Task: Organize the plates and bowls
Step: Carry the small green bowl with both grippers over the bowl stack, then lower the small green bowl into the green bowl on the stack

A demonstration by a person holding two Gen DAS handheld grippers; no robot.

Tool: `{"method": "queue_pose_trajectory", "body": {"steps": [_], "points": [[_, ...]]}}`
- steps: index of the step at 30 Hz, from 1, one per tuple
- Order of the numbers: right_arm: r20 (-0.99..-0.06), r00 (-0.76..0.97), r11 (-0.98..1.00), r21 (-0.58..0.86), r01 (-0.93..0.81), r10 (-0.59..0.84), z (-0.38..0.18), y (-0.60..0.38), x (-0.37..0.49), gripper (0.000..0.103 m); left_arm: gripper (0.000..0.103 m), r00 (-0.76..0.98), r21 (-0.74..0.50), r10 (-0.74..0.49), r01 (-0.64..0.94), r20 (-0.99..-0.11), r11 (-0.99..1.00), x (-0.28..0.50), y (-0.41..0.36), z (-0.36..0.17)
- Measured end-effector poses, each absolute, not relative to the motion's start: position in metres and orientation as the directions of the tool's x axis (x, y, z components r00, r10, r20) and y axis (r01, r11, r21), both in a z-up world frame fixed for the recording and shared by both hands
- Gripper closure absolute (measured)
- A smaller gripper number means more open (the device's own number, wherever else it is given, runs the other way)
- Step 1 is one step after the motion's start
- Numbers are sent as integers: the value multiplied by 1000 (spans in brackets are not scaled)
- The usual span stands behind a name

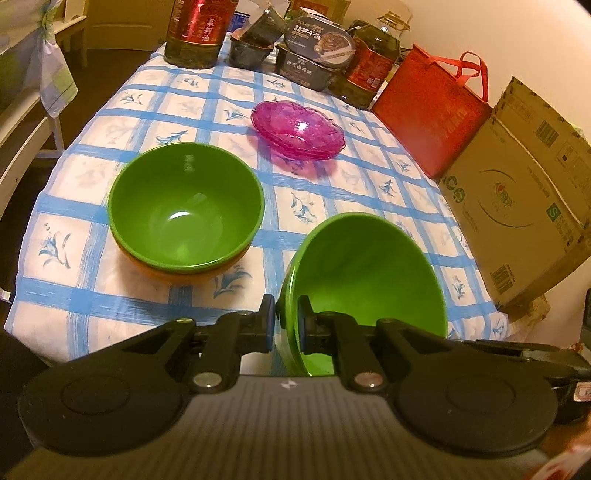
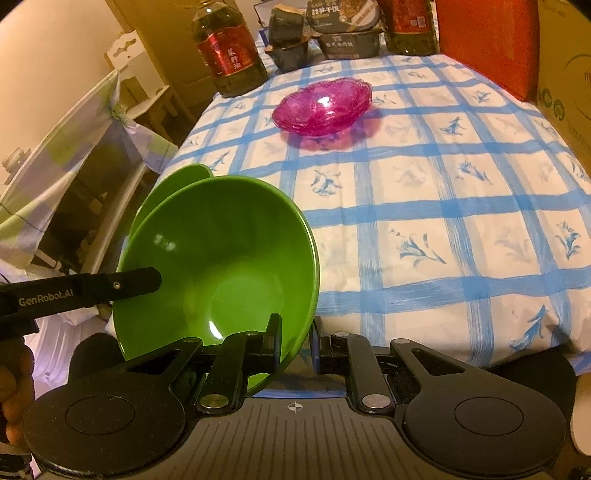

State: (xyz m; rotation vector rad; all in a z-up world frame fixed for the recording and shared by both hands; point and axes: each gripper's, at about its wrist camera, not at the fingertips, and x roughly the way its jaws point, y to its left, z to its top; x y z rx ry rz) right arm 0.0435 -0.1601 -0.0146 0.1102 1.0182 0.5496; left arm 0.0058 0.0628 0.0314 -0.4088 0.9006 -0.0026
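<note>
The left tool (image 1: 286, 321) pinches the rim of a tilted green bowl (image 1: 369, 280); the right tool (image 2: 295, 343) clamps that bowl's opposite rim. Stacked bowls (image 1: 184, 206) sit ahead-left, pink glass dishes (image 1: 299, 129) beyond on the worktop (image 1: 369, 192).

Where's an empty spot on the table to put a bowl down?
Bare cloth lies between the pink dishes, the box and the near edge. The far end is crowded with bottles and food tubs. The stacked bowls fill the left.
</note>
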Motion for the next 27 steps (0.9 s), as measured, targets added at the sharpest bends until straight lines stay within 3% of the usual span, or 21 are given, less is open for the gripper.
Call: {"method": "queue_pose_trajectory", "body": {"steps": [27], "points": [[-738, 414, 802, 284, -526, 533, 25, -108, 48, 87, 93, 699, -384, -105, -256, -708, 887, -14, 107, 59]]}}
